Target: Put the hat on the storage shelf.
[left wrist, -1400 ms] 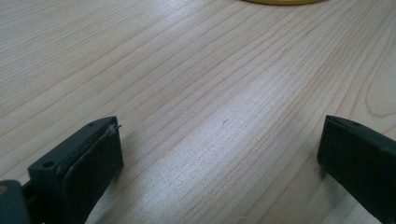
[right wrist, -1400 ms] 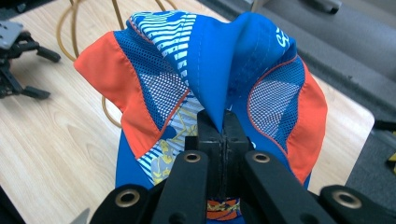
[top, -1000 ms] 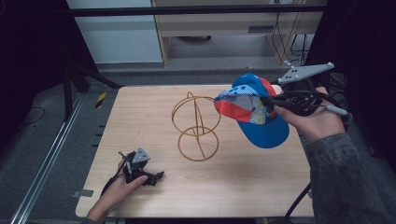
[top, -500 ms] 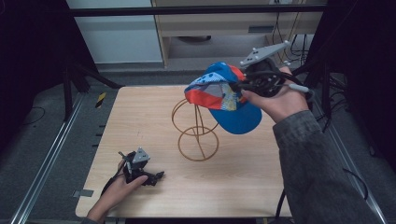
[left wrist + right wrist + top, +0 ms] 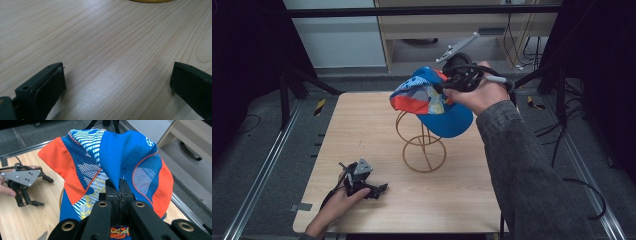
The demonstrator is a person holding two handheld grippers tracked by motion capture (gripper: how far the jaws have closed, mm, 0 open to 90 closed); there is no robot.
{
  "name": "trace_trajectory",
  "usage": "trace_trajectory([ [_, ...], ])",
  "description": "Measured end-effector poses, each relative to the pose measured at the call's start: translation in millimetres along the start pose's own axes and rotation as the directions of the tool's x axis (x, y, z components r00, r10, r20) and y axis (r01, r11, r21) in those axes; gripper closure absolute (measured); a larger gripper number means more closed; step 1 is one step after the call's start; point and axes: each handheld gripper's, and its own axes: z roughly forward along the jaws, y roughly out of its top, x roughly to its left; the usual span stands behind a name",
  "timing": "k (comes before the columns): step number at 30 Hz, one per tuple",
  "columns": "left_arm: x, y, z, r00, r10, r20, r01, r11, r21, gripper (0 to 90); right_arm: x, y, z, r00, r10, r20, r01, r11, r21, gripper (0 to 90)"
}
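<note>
Cap [image 5: 432, 102], blue with orange and patterned panels, was up in the air in the high view, held over the top of the gold wire stand [image 5: 422, 142], brim side dipping toward the person; could not tell from there whether it touched the top ring. Right tool [image 5: 451, 81] gripped it at the far right of the crown, right hand [image 5: 479, 92] wrapped round the handle, grey three-cornered plate sticking up toward the back. Stand sat near the middle of the wooden worktop [image 5: 362, 125], two crossed loops on a round base ring. Left tool [image 5: 374, 189] rested on the worktop at the near-left corner, well apart from the stand, with the left hand [image 5: 337, 202] on it. Left gripper view: left tool [image 5: 117, 82] had its two black jaws spread wide, nothing between them but bare wood grain; a sliver of the yellow base ring [image 5: 151, 1] showed at the top edge. Right gripper view: right tool [image 5: 119, 192] had its jaws pressed together on a pinched fold of the blue fabric, cap [image 5: 110, 162] draping out to both sides, mesh panels and orange trim visible. Left tool [image 5: 33, 192] showed farther off at the left, lying on the worktop with its grey plate up and fingers [image 5: 7, 191] beside it.
</note>
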Motion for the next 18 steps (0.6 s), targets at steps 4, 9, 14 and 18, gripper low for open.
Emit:
trace_trajectory([
  [4, 0.1, 0.0, 0.1, 1.0, 0.0, 0.002, 0.0, 1.0, -0.001, 0.0, 1.3, 4.6, 14.9, 0.9999, -0.003, -0.013, 0.003, 1.0, 0.015, 89.5],
  [9, 0.1, 0.0, 0.0, 1.0, 0.0, 0.002, 0.0, 1.0, 0.0, 0.0, 2.3, 14.0, 32.4, 0.9996, -0.006, -0.026, 0.007, 0.999, 0.039, 89.6],
  [14, 0.2, 0.2, 0.2, 1.0, 0.001, 0.001, -0.001, 1.0, -0.001, 0.0, 0.3, 15.7, 49.4, 0.9995, 0.012, -0.029, -0.01, 0.997, 0.082, 89.4],
  [18, 0.3, 0.5, 0.5, 1.0, 0.0, 0.002, 0.0, 1.0, -0.001, 0.0, -0.4, 16.1, 59.4, 0.9986, 0.015, -0.052, -0.01, 0.995, 0.097, 89.4],
])
